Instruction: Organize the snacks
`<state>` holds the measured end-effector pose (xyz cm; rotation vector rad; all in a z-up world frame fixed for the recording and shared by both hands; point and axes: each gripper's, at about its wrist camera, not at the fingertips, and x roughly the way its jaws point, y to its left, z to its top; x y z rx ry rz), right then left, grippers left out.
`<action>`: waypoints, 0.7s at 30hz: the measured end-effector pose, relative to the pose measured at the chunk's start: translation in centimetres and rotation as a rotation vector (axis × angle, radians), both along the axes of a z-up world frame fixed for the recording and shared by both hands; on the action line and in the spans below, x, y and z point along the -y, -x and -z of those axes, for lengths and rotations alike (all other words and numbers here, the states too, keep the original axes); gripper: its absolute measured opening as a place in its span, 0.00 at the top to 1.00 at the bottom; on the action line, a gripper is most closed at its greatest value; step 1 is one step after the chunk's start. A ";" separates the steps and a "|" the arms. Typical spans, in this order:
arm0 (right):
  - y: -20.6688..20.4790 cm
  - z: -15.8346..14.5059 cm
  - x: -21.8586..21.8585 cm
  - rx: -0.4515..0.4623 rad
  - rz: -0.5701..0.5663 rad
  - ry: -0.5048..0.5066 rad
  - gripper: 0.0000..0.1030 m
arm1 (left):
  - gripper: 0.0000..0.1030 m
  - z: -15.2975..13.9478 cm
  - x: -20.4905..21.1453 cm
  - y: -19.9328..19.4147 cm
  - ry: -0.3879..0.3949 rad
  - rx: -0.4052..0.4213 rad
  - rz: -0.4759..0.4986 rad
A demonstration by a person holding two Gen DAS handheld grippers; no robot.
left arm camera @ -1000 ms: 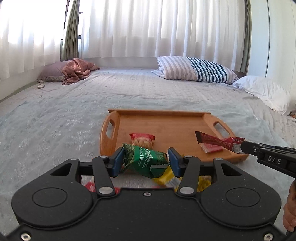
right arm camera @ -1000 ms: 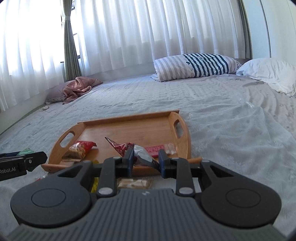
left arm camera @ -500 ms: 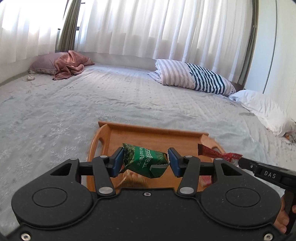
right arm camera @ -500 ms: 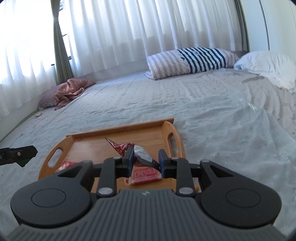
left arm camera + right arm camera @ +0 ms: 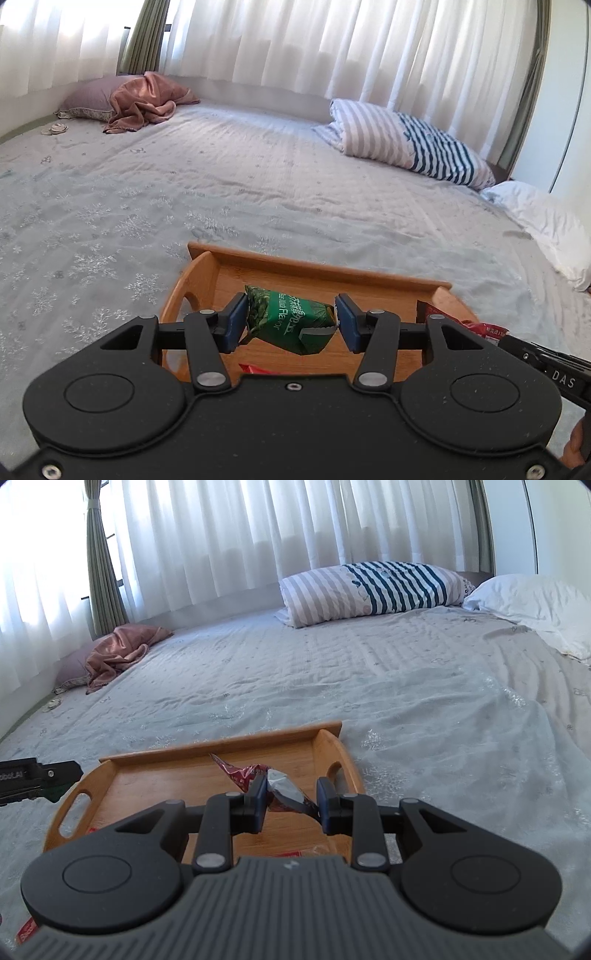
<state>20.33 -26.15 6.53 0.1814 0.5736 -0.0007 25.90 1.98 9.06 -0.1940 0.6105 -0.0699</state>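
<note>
A wooden tray [image 5: 317, 271] with cut-out handles lies on the bed; it also shows in the right wrist view [image 5: 155, 786]. My left gripper [image 5: 291, 323] is shut on a green snack packet [image 5: 291, 321] and holds it over the tray's near left part. My right gripper [image 5: 290, 801] is shut on a red and silver snack packet [image 5: 258, 779] and holds it over the tray's near right part. The same red packet [image 5: 484, 330] shows at the right of the left wrist view. Red packets [image 5: 255, 369] lie in the tray, mostly hidden behind the grippers.
The bed sheet [image 5: 221, 192] is pale with a snowflake pattern. A striped pillow [image 5: 402, 142] and a white pillow [image 5: 546, 221] lie at the far right. A pink cloth on a mauve pillow [image 5: 144, 98] lies at the far left. A red packet [image 5: 26, 930] lies on the sheet.
Both grippers have moved forward over the tray with their packets still held. The loose snacks on the sheet in front of the tray have passed out of sight beneath them.
</note>
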 end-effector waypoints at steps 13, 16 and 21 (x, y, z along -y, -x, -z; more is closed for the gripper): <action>-2.2 3.3 -2.0 -0.042 -0.042 0.040 0.69 | 0.52 4.0 1.9 -3.9 -0.041 -0.072 -0.004; -2.4 3.7 -2.3 -0.047 -0.055 0.040 0.69 | 0.52 4.8 1.9 -4.4 -0.036 -0.091 -0.011; -2.6 4.4 -2.5 -0.061 -0.065 0.033 0.69 | 0.52 5.6 1.9 -4.9 -0.041 -0.113 -0.019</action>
